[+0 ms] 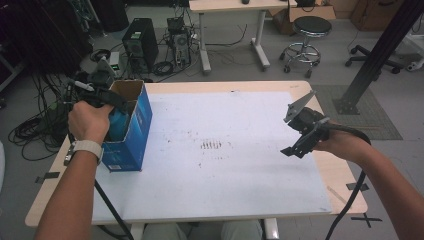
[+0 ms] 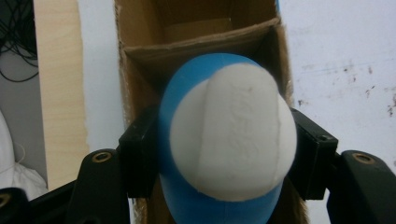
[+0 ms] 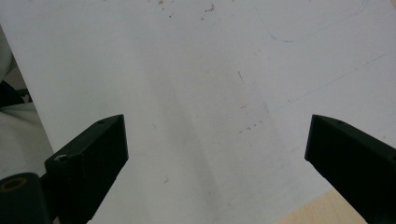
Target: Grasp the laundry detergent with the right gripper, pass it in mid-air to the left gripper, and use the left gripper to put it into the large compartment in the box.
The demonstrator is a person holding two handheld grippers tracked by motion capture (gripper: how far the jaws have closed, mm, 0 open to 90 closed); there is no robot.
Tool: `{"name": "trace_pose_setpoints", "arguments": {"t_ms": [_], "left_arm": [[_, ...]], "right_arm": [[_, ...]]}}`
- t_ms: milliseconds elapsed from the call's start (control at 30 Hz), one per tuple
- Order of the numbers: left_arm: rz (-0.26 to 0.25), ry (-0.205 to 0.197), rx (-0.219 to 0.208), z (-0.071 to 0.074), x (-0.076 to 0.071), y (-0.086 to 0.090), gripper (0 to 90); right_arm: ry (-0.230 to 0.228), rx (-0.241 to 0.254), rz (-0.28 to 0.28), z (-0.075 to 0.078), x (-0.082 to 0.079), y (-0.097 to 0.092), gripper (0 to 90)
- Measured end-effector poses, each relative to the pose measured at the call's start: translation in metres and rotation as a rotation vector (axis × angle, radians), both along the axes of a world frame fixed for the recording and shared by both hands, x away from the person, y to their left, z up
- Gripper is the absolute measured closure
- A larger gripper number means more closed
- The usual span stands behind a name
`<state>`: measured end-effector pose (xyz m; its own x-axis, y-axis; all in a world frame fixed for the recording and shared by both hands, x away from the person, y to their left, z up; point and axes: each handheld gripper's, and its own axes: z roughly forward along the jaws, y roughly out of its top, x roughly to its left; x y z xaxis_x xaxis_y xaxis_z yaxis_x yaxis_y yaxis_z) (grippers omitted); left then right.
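Right now my left gripper (image 2: 224, 154) is clamped on a blue and white bottle (image 2: 232, 135), one pad on each side of it, holding it over the open top of the blue cardboard box (image 1: 131, 125) at the left edge of the table (image 1: 330, 177). My right gripper (image 3: 217, 140) hangs wide open with nothing between its pads, above the bare white mat (image 1: 235, 165) near the table's right edge, well apart from the box

We see box (image 1: 131, 131) standing at table's (image 1: 345, 185) left edge, nearer far corner. Left gripper (image 1: 107, 100) over box opening, bottle (image 2: 229, 140) between its jaws, partly inside box. Right gripper (image 1: 299, 142) near right edge, above sheet (image 1: 225, 150) covering table middle.
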<state>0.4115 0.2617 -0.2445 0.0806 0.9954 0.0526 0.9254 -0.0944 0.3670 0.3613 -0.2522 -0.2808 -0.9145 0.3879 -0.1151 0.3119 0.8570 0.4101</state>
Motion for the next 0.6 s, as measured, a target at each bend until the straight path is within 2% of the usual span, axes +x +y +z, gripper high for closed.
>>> {"name": "trace_pose_setpoints", "arguments": {"t_ms": [367,600], "left_arm": [[-0.007,0.045,0.002,-0.026,0.004,0.003,38.1],[-0.017,0.057,0.004,-0.031,0.005,0.003,38.1]], "right_arm": [[0.006,-0.007,-0.003,-0.002,0.002,0.001,5.7],[0.013,-0.008,-0.004,-0.004,0.002,0.003,5.6]]}}
